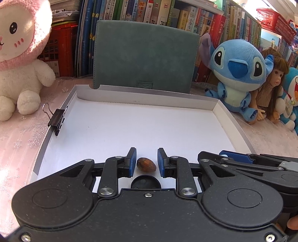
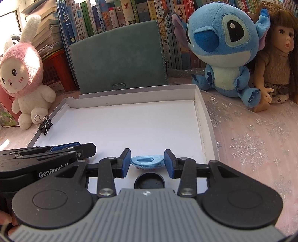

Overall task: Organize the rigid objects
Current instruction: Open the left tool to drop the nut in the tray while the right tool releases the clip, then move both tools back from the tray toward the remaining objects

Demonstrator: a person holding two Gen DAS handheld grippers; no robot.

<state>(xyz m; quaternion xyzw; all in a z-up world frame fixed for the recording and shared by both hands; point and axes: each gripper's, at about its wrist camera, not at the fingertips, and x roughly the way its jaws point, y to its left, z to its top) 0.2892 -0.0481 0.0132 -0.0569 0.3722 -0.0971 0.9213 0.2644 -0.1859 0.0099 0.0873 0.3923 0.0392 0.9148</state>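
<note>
At the far left of the counter (image 1: pixel 20 137), which is covered with a pink snowflake cloth, a white plush rabbit in a pink hood (image 1: pixel 20 61) is seated. Just to its right, a black binder clip (image 1: pixel 56 120) is clipped onto the left rim of a shallow white cardboard box lid (image 1: pixel 149 99). Behind the lid's far wall, a green suede folder (image 1: pixel 145 55) is propped upright against a row of books (image 1: pixel 167 14). On the lid's white floor, near the front edge, a small brown nut (image 1: pixel 146 165) is seen lying between the blue pads of the left tool (image 1: pixel 146 162); the pads stand slightly apart and clear of it on both sides. Just to the right, the right tool (image 2: pixel 147 162) is held beside the left one, and a light blue hair claw clip (image 2: pixel 147 161) lies on the lid floor between its pads, which are parted; a thin gap is visible at the left pad, while contact at the right pad cannot be told. To the right of the lid, a blue Stitch plush (image 2: pixel 225 50) and a long-haired doll (image 2: pixel 277 55) are seated at the far edge of the counter.
</note>
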